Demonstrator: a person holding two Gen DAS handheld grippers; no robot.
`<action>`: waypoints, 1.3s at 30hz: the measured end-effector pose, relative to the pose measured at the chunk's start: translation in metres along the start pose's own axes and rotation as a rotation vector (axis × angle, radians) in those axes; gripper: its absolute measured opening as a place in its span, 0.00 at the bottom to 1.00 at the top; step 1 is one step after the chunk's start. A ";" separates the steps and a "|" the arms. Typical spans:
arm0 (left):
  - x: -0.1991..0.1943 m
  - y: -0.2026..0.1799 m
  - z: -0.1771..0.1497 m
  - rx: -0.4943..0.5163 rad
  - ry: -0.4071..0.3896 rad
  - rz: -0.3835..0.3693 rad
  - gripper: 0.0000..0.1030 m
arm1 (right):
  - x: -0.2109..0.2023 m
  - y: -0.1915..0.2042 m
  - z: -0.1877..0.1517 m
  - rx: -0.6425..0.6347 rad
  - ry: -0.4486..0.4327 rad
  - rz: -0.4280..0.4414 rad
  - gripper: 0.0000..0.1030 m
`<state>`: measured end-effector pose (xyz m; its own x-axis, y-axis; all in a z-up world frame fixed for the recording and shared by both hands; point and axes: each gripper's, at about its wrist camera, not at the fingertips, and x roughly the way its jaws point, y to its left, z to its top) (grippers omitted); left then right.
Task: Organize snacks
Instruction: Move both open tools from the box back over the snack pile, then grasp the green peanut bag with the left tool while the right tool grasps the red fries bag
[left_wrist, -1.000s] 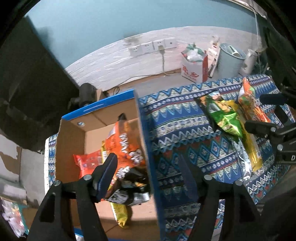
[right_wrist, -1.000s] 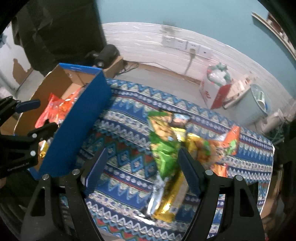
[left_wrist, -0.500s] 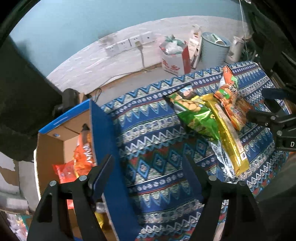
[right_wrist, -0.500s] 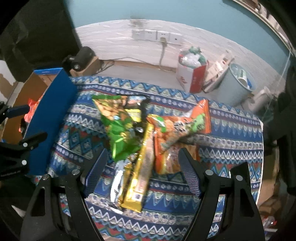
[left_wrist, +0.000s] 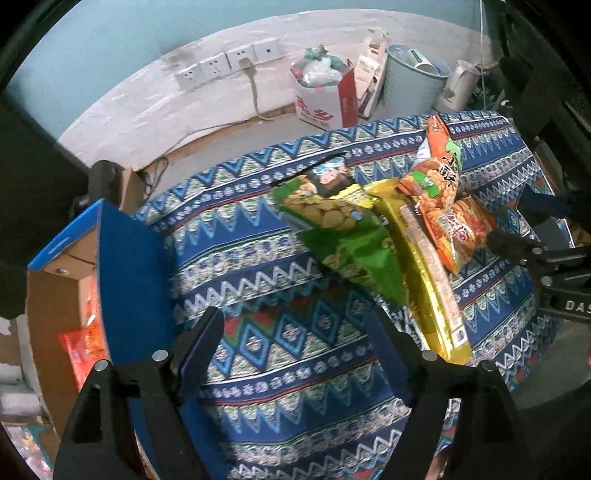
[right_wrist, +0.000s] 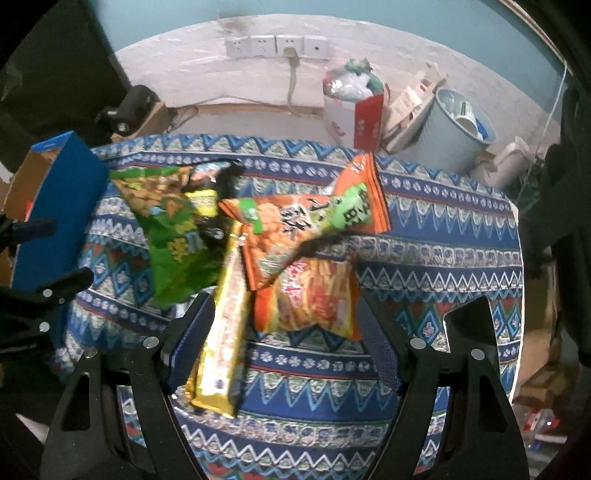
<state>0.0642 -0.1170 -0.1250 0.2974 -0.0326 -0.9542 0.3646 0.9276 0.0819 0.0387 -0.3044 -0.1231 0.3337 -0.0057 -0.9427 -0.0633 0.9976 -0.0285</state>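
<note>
A pile of snack bags lies on the patterned blue tablecloth: a green bag, a long gold pack, an orange-and-green bag and an orange fries bag. A blue cardboard box stands at the left table end with red and orange bags inside. My left gripper is open and empty above the cloth, left of the pile. My right gripper is open and empty, over the gold pack and fries bag.
Behind the table, on the floor by the white wall, stand a red-and-white carton, a pale blue bin and a white kettle. Wall sockets have a cable plugged in. The table's right edge drops off.
My left gripper has swung right, from over the box's inside to over the cloth near the pile. My right gripper has moved right, from the green bag to the gold pack and fries bag.
</note>
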 end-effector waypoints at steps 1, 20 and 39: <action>0.003 -0.002 0.002 -0.002 0.005 -0.008 0.79 | 0.004 -0.002 0.001 0.002 0.008 -0.003 0.75; 0.055 -0.007 0.044 -0.212 0.066 -0.177 0.79 | 0.069 -0.033 0.002 0.049 0.124 0.044 0.75; 0.082 0.014 0.034 -0.251 0.077 -0.258 0.49 | 0.105 -0.022 0.008 0.039 0.176 0.006 0.76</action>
<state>0.1232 -0.1196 -0.1927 0.1532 -0.2578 -0.9540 0.1881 0.9553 -0.2279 0.0821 -0.3263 -0.2185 0.1631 -0.0079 -0.9866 -0.0273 0.9995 -0.0126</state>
